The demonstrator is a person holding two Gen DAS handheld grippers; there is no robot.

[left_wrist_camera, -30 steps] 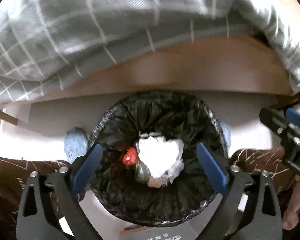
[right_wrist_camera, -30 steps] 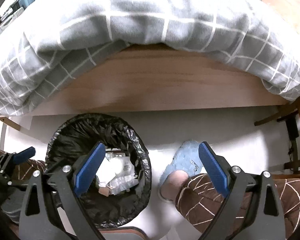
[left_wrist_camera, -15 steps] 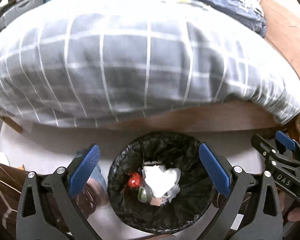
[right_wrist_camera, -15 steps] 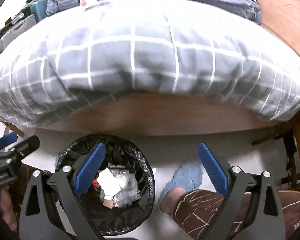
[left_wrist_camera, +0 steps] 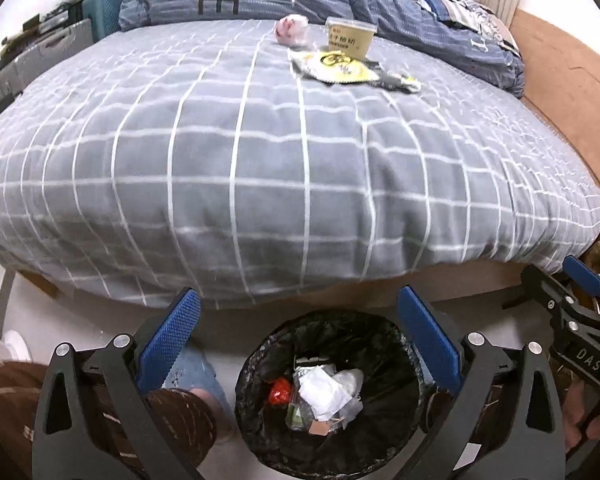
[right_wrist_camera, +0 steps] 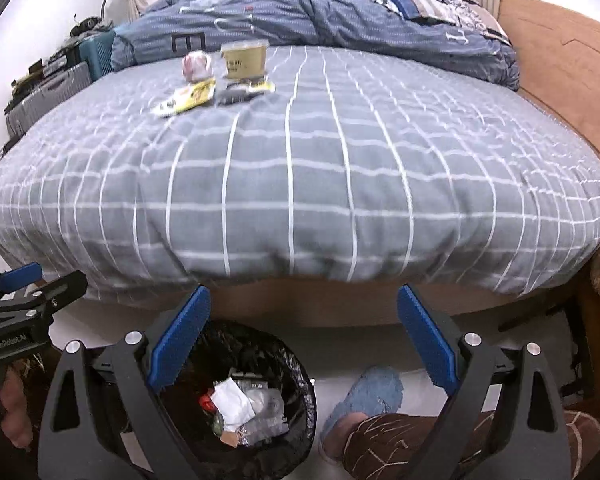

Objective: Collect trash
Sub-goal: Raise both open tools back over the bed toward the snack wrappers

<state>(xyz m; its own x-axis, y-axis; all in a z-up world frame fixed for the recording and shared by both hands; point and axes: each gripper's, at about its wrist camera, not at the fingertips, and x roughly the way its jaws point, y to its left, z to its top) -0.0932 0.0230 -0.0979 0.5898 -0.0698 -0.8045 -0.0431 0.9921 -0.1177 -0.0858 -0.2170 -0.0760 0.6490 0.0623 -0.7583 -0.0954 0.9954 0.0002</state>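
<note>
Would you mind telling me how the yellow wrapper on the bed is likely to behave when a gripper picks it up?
The yellow wrapper lies flat and crinkled on the quilt, so it is probably light and floppy. Its glossy look suggests it may slip; pinching an edge seems safest.

A bed (left_wrist_camera: 300,168) covered by a grey quilt with a white grid is seen, and a crumpled blue duvet (left_wrist_camera: 300,0) is heaped along its far edge. Near that far edge, 4 pieces of trash are laid directly on the quilt: a lidded tan tub (left_wrist_camera: 350,38), a pink-and-white crumpled ball (left_wrist_camera: 291,29) just beside it, a yellow wrapper (left_wrist_camera: 334,66) in front of the tub, and a dark wrapper (left_wrist_camera: 398,80) touching the yellow one. On the white floor (left_wrist_camera: 80,320) below the bed's near edge, a bin lined with a black bag (left_wrist_camera: 332,396) is stood, holding paper and wrappers.
</note>
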